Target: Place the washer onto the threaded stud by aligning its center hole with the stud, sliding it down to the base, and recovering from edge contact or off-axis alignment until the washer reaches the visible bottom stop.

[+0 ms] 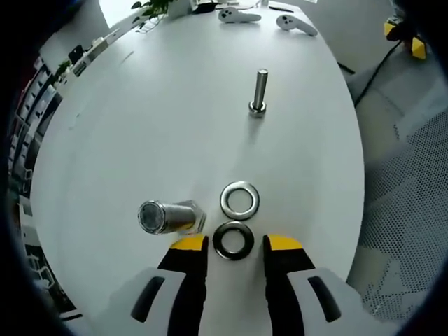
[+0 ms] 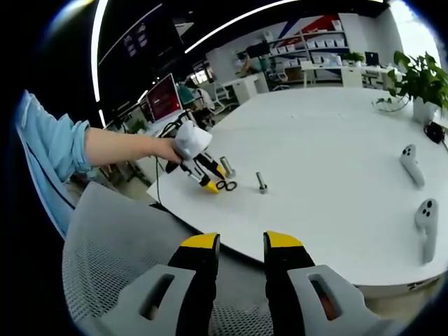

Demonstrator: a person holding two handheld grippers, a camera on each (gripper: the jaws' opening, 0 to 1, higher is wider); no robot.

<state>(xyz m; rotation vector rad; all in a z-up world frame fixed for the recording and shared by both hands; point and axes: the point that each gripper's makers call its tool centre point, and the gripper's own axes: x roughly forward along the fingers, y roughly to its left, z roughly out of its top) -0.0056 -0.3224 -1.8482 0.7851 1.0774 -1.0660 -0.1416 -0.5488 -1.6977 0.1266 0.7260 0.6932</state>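
Washer (image 1: 234, 240), the dark one, lies flat on the table (image 1: 154, 119) between the spread jaws of the left gripper (image 1: 234, 243), level with the yellow tips and not yet pinched; a bright washer (image 1: 240, 200) lies just beyond it, touching or nearly so, and a fat bolt (image 1: 168, 216) lies on its side to the left. To grip well, I would keep the jaws square to the ring, close on its outer edge without nudging the bright one, then lift level so the hole stays true. Well beyond stands the stud (image 1: 259, 92), upright on its base. In the right gripper view, the right gripper (image 2: 241, 241) hangs off the table edge, jaws apart and empty, far from the stud (image 2: 261, 183).
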